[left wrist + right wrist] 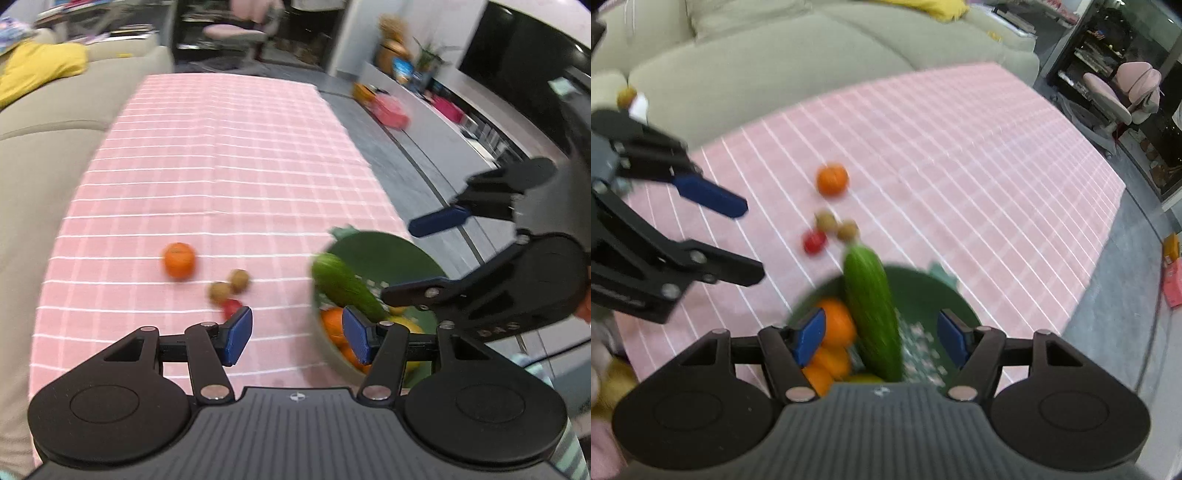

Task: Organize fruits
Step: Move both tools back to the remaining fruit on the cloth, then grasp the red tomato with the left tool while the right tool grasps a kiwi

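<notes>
A green bowl (388, 251) (923, 284) stands near the pink cloth's edge. It holds a cucumber (343, 288) (871, 302) leaning on its rim, several oranges (334, 325) (836, 325) and a yellow fruit (406, 326). Loose on the cloth lie one orange (179, 260) (832, 180), two kiwis (239, 280) (826, 220) and a small red fruit (232, 306) (814, 240). My left gripper (297, 332) (753, 242) hangs open and empty beside the bowl, close to the red fruit. My right gripper (882, 336) (399, 260) is open above the bowl, holding nothing.
The pink checked tablecloth (221, 147) (960, 166) stretches far ahead. A beige sofa (44, 155) (757, 66) runs along one side, grey floor (388, 147) along the other. A pink chair (1123, 92) and a low shelf with clutter (424, 92) stand beyond.
</notes>
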`<state>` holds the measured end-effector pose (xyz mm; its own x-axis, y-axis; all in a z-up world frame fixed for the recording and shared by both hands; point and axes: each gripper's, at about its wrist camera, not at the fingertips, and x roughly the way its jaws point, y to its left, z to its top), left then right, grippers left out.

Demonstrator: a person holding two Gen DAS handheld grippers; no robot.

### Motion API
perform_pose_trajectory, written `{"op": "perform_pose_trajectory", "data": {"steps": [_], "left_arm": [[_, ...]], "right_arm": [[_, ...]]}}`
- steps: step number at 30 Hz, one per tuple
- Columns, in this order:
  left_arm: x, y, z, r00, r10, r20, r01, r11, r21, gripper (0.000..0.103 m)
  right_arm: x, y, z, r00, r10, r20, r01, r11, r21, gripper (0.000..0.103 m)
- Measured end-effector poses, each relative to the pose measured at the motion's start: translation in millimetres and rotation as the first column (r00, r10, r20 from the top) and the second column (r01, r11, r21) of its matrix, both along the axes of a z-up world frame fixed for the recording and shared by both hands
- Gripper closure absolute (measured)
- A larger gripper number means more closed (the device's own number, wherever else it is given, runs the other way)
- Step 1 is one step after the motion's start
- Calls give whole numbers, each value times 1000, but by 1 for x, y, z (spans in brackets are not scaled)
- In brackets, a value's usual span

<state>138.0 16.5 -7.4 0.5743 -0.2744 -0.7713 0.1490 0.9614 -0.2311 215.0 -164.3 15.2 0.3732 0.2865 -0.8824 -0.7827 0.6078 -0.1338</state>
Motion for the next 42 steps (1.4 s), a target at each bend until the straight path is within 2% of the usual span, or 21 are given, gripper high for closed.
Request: {"op": "perform_pose_trajectory", "data": {"steps": [7, 12, 18, 20, 24, 26, 28, 32, 35, 42], "left_arm": [[-1, 47, -1, 993, 118, 25, -118, 993, -14, 37], [3, 78, -13, 981, 196, 17, -193, 977, -90, 37], [10, 101, -35, 969, 246, -10, -246, 960, -132, 39], [12, 103, -43, 969, 247, -22, -247, 959, -138, 41], [22, 97, -57, 976, 214, -32, -216, 966, -140, 46], [26, 91, -63, 982, 185, -37, -188, 971, -150, 49], [30, 84, -68, 986, 162, -45, -167, 973, -159, 52], [40, 68, -79, 991, 121, -65, -131, 975, -182, 54], [46, 58, -90, 991, 103, -84, -116, 979, -170, 54], [54, 44, -109, 986, 119, -118, -137, 978, -160, 54]], "right_arm": [[1, 42, 10, 1000, 27, -5, -26, 991, 134, 39], [11, 72, 4, 998, 56, 7, -56, 988, 146, 39], [34, 95, -12, 997, 70, -10, -68, 988, 138, 41], [42, 104, -21, 997, 75, -30, -71, 990, 120, 51], [62, 118, -43, 993, 74, -86, -68, 995, 74, 57], [74, 124, -53, 990, 66, -121, -62, 997, 38, 68], [82, 127, -64, 987, 72, -143, -71, 997, 7, 73], [95, 131, -82, 977, 86, -194, -96, 995, -41, 77], [101, 132, -94, 964, 111, -240, -132, 988, -76, 77], [109, 133, -116, 938, 155, -309, -199, 973, -116, 77]]}}
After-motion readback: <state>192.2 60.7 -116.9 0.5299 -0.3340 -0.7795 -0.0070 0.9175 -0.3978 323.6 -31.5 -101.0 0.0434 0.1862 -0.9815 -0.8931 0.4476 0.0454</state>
